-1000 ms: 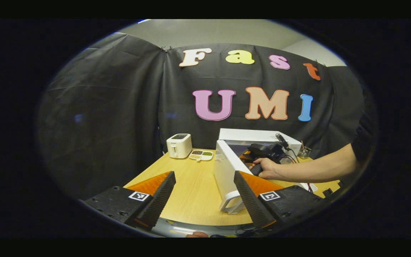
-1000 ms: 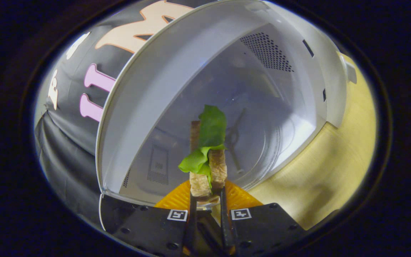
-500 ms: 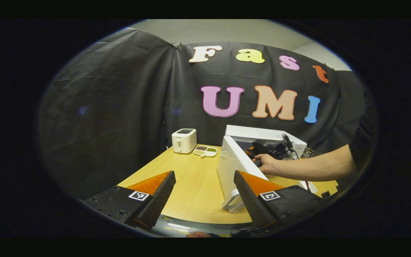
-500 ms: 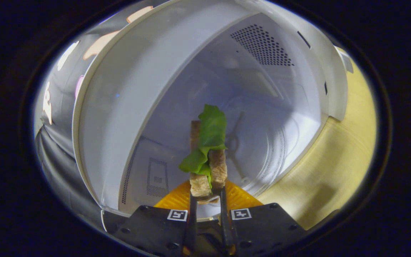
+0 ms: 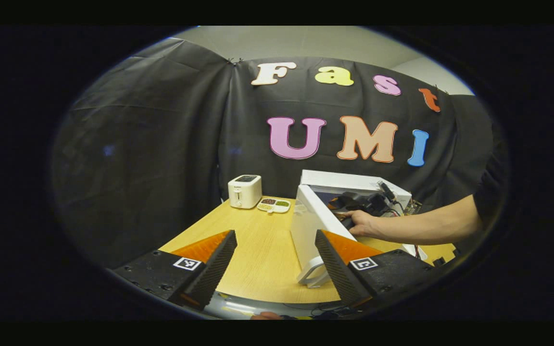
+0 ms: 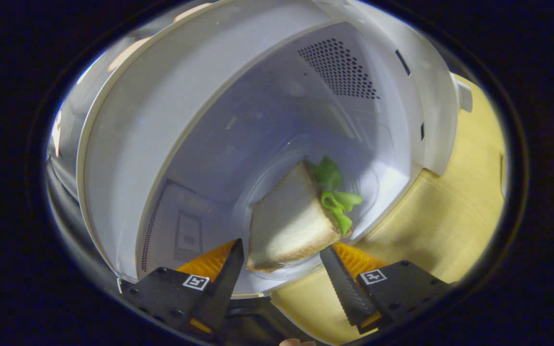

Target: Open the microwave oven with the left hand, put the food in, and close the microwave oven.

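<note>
Microwave oven (image 6: 171, 125): smooth, glossy white cavity, perforated vents. Table (image 5: 258, 250) beneath it: matt light wood grain. Sandwich (image 6: 289, 226) inside: porous bread.

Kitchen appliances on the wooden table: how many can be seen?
2. A toaster stands at the far left corner of the table, beside a small snack dish. A microwave oven, door open, stands to its right. Others may be hidden.

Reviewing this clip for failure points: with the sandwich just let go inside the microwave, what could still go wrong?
The sandwich lies near the microwave opening, so the open right gripper, which flanks it, may drag it out. The door stands wide open; the left gripper is open and must still swing it shut.
</note>
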The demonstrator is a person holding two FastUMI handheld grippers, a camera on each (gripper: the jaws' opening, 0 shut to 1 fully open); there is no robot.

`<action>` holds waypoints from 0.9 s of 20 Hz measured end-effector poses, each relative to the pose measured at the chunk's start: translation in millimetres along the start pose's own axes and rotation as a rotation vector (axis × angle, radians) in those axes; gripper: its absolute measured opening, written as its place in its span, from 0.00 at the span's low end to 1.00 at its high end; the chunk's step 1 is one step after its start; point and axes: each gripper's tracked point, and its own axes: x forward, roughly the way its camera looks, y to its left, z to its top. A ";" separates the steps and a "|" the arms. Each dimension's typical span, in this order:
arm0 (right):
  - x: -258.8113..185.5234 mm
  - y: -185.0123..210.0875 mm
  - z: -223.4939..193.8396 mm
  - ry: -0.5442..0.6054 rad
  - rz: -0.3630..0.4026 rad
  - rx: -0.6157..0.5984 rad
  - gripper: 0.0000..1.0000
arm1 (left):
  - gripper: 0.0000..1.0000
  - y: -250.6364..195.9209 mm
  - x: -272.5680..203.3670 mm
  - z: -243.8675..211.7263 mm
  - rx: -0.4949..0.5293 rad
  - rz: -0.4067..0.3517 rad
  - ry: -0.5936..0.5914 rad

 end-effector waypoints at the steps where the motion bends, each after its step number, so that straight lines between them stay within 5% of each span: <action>1: -1.4 -2.8 -0.1 0.007 -0.010 -0.010 0.97 | 0.96 -1.1 1.1 0.1 0.002 -0.004 0.000; 3: -8.4 -0.2 -0.1 0.029 -0.009 0.008 0.97 | 0.96 -3.7 0.9 0.1 0.006 -0.009 -0.001; 4: -11.5 -0.2 1.8 0.028 -0.010 0.006 0.87 | 0.94 -5.0 1.0 -0.2 0.005 -0.012 -0.002; 5: -13.2 -0.4 3.3 0.030 -0.011 0.005 0.97 | 0.96 -7.1 0.8 -1.0 0.005 -0.016 0.000; 7: -17.7 -3.8 3.8 0.038 -0.016 -0.002 0.97 | 0.94 -8.8 1.2 -3.0 0.010 -0.022 0.001; 8: -21.5 -4.8 3.7 0.039 -0.016 -0.012 0.87 | 0.94 -10.1 0.9 -3.2 0.012 -0.024 0.001; 9: -25.1 -5.3 4.7 0.037 -0.013 -0.022 0.87 | 0.96 -11.5 0.1 -3.6 0.015 -0.027 0.001; 10: -28.6 -4.6 4.2 0.038 -0.004 -0.023 0.97 | 0.96 -12.9 1.4 -4.6 0.017 -0.028 0.002; 12: -33.7 -5.1 0.9 0.058 0.005 -0.024 0.97 | 0.94 -14.0 1.6 -3.7 0.015 -0.029 -0.003; 13: -36.1 -5.9 2.0 0.061 0.008 -0.029 0.87 | 0.94 -15.8 0.6 -2.6 0.014 -0.032 -0.006; 15: -43.4 -7.6 8.4 0.039 0.019 -0.049 0.98 | 0.94 -17.8 -0.8 -2.0 0.023 -0.032 -0.010; 18: -65.1 -10.6 15.0 0.028 0.052 -0.096 0.98 | 0.96 -17.2 -4.4 -3.5 0.040 -0.031 -0.011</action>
